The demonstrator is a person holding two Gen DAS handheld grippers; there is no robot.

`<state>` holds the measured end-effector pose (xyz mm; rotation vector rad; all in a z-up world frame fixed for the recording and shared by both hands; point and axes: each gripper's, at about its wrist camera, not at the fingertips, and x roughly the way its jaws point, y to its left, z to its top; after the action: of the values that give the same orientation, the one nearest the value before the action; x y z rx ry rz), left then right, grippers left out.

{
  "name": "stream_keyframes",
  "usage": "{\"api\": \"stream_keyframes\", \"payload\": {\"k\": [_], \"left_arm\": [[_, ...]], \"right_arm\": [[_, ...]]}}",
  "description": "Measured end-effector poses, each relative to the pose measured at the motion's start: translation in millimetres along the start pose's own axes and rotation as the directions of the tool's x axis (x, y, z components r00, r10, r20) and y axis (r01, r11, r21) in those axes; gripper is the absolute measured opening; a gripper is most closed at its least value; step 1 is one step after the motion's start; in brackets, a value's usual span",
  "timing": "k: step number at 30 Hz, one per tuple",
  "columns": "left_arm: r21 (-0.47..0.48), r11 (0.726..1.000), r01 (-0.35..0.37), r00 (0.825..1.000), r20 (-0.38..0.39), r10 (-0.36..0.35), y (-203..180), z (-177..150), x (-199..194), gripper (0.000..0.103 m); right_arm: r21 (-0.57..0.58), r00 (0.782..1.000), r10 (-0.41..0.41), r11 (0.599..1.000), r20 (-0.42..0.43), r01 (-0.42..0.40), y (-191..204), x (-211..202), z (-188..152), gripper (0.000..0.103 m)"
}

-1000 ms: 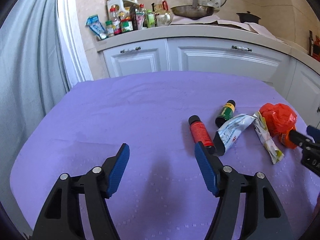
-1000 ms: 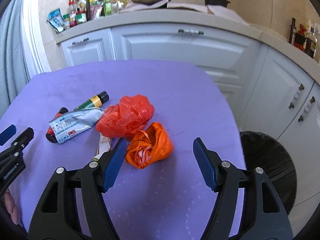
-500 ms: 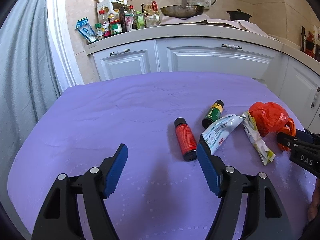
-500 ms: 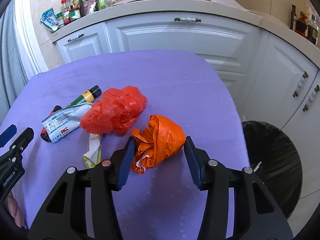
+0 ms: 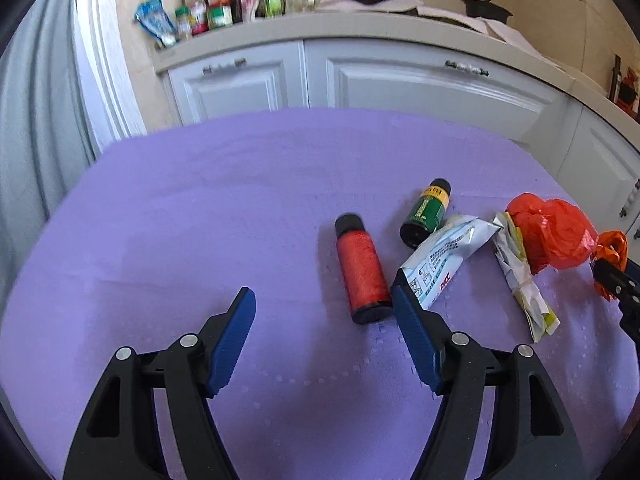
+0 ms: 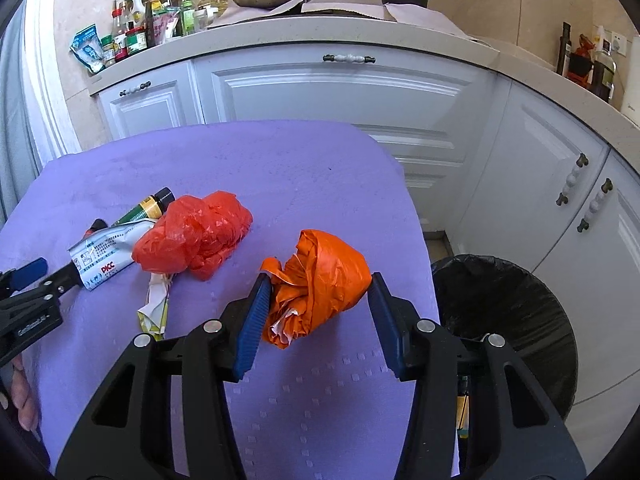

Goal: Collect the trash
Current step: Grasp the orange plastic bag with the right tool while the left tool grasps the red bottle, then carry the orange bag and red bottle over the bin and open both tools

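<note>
Orange bag in right tool, near table edge

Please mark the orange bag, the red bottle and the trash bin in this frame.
orange bag (image 6: 320,276): right wrist view, middle of the crumpled bundle between the right gripper (image 6: 318,318) fingers.
red bottle (image 5: 362,270): left wrist view, middle of its red body.
trash bin (image 6: 516,300): right wrist view, black liner inside.

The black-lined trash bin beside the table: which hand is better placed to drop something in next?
Right. The right gripper clamps the crumpled orange plastic bag, with the black-lined trash bin beside it. The left gripper is open, empty.
</note>
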<state>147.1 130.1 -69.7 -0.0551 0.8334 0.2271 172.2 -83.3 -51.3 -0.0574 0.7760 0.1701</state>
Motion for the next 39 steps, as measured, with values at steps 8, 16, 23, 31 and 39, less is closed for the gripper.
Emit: {"api": "stream_keyframes", "payload": {"k": [8,16,23,31,39], "left_arm": [[-0.009,1.0,0.019,1.0,-0.024,-0.02,1,4,12,0.066],[0.009,0.998,0.054,0.998,-0.045,-0.054,1,6,20,0.035],[0.002,0.998,0.07,0.997,-0.025,-0.07,7,3,12,0.024],[0.027,0.999,0.041,0.995,0.092,-0.044,3,-4,-20,0.024],[0.027,0.998,0.048,0.974,0.218,-0.053,-11,-11,-59,0.024]], "right_arm": [[0.001,1.0,0.004,1.0,-0.004,-0.004,1,2,1,0.048],[-0.002,1.0,0.006,1.0,-0.005,-0.006,3,3,2,0.048],[-0.005,1.0,0.012,1.0,0.005,-0.012,3,0,0,0.048],[-0.011,0.996,0.022,1.0,0.087,-0.021,3,-25,-4,0.048],[-0.036,0.98,-0.013,0.999,0.199,0.021,1,-63,-8,0.048]]}}
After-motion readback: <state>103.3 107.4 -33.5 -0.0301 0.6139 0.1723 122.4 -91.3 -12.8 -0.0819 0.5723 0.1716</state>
